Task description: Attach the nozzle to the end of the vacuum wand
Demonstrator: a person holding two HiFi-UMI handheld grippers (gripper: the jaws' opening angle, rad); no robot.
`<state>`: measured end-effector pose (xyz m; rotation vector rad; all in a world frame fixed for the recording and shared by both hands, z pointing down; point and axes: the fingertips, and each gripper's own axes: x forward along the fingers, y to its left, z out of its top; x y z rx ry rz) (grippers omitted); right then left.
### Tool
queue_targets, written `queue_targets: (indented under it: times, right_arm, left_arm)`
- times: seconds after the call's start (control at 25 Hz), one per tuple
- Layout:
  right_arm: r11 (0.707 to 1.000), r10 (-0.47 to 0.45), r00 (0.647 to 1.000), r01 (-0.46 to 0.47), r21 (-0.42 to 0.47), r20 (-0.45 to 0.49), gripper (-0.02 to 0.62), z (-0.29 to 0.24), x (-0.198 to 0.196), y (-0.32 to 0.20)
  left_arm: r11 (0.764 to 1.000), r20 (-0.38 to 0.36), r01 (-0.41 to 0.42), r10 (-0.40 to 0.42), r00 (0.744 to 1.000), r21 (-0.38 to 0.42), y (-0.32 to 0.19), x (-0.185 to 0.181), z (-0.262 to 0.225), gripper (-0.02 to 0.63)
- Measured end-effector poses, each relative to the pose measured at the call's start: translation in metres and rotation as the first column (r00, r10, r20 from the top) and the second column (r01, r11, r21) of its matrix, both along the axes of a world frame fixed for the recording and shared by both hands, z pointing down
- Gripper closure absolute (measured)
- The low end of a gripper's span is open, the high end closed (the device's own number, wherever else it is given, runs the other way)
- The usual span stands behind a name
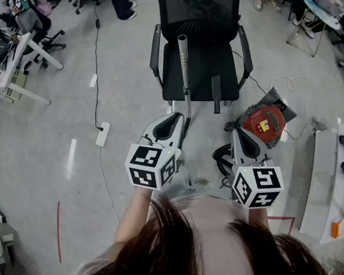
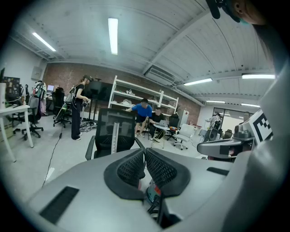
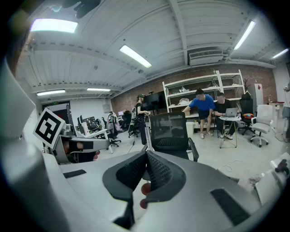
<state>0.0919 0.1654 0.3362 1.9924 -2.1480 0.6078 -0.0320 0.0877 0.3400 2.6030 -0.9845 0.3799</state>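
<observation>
Hair (image 1: 197, 252): dark, filling the bottom of the head view.
Left gripper (image 1: 179, 118): jaws clenched together on nothing, tips near the wand's lower end.
Right gripper (image 1: 236, 130): likewise clenched, empty, held beside the left one.
Wand (image 1: 184, 67): silver tube, upright against the seat front of the black office chair (image 1: 196, 6).
Vacuum cleaner (image 1: 264, 123): red, on the floor just right of the chair.

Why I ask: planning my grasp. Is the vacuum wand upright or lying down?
Upright: the vacuum wand stands on end against the front of the office chair.
</observation>
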Motion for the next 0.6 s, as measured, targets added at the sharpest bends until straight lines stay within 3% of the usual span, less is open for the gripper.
queue_targets:
  times: [0.6]
  right_arm:
    - [0.997, 0.075, 0.997, -0.075, -0.008, 0.027, 0.569, 0.002, -0.011, -0.057]
  left_arm:
    - [0.996, -0.012, -0.088, 0.088, 0.996, -0.035, -0.062, -0.004, 0.008, 0.575]
